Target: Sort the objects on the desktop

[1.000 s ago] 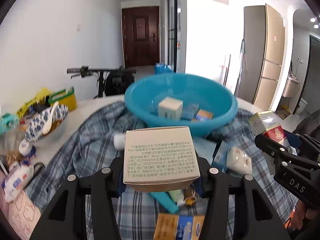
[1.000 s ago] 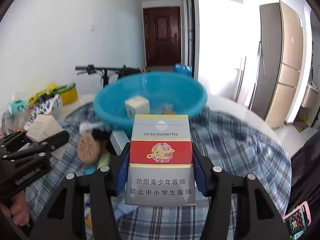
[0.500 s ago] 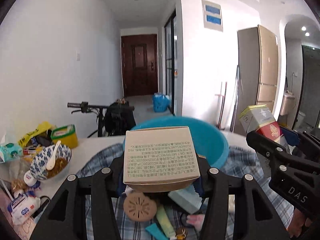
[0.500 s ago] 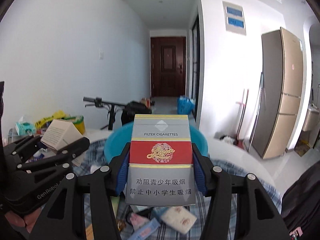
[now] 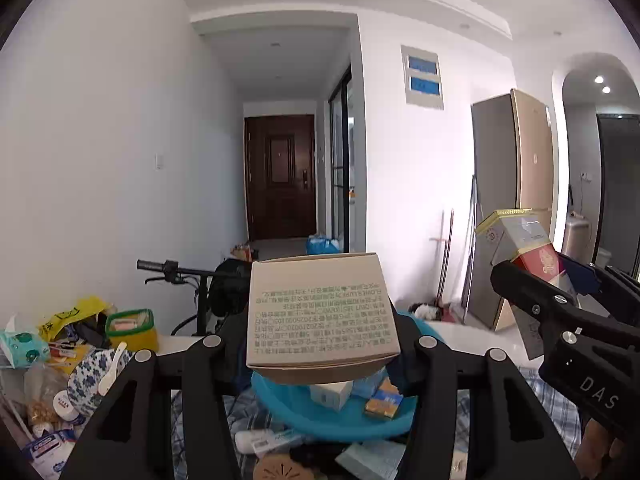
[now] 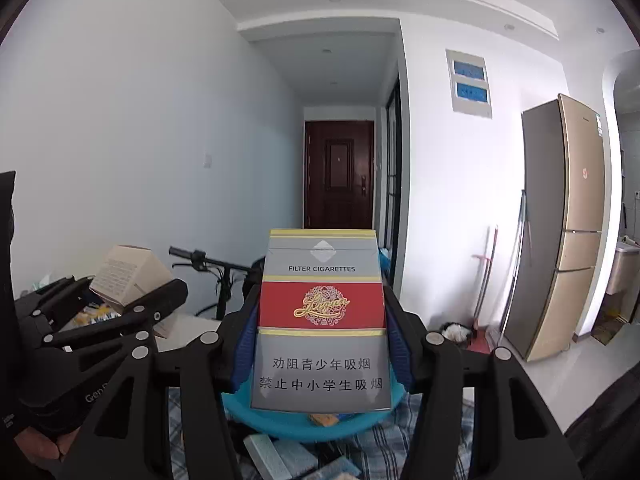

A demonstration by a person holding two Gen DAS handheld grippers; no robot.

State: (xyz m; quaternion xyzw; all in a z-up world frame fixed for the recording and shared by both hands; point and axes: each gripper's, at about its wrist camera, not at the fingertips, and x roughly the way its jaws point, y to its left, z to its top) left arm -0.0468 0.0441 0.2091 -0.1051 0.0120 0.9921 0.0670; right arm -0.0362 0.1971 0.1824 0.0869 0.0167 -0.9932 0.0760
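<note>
My left gripper (image 5: 322,344) is shut on a beige cardboard box (image 5: 320,312) with printed text, held high above the table. My right gripper (image 6: 322,344) is shut on a grey and red cigarette pack (image 6: 322,320). Below both sits a blue plastic basin (image 5: 344,420), holding a white box (image 5: 330,394) and an orange and blue pack (image 5: 384,402). In the left wrist view the right gripper (image 5: 560,304) with the cigarette pack (image 5: 524,240) shows at the right. In the right wrist view the left gripper (image 6: 120,304) with the beige box (image 6: 124,274) shows at the left.
A plaid cloth (image 5: 560,404) covers the table under the basin, with small packs and tubes lying on it. At the left stand a patterned bowl with a spoon (image 5: 94,372), a yellow tub (image 5: 130,330), tissues and snack bags. A bicycle (image 5: 192,280) and a fridge (image 6: 560,224) stand behind.
Both grippers have risen with their boxes and tilted up toward level. The basin has dropped from the middle of each view to the bottom edge, and more of the ceiling shows.
</note>
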